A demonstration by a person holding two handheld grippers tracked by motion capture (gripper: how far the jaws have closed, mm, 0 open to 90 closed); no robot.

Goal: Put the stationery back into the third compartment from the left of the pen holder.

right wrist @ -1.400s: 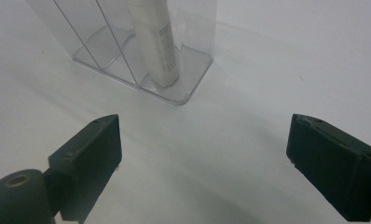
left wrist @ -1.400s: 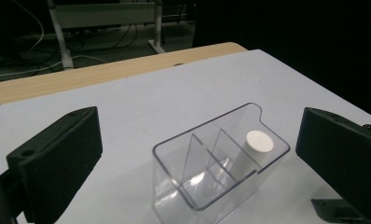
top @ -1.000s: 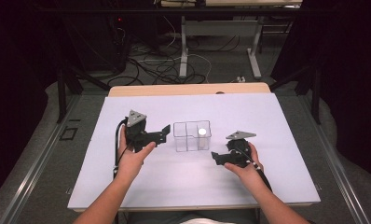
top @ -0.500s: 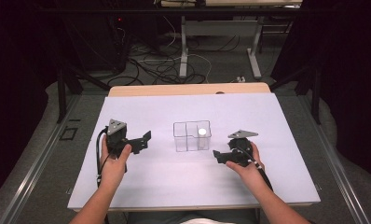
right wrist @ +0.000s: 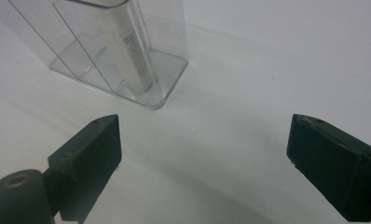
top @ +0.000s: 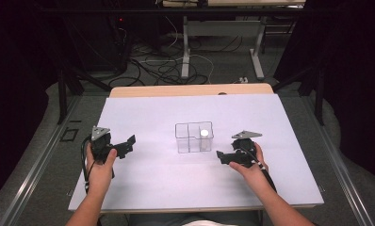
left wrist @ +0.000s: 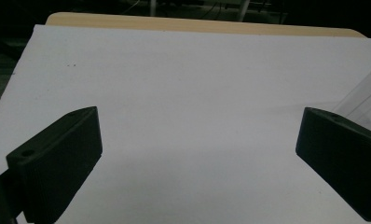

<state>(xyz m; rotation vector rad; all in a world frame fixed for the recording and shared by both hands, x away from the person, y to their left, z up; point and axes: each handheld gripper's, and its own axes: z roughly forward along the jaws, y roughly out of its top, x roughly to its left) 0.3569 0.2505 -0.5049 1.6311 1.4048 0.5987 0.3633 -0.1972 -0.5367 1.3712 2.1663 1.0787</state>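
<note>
A white rectangular sheet (top: pixel 152 188) covers the light wooden table (top: pixel 190 89). Beyond it, tangled black cables (top: pixel 157 66) lie on grey carpet floor (top: pixel 44 155).

high view: overhead, facing forward-down | gripper views: low, close over the table (top: pixel 143 188) | shared: clear organizer (top: pixel 193 138)
</note>
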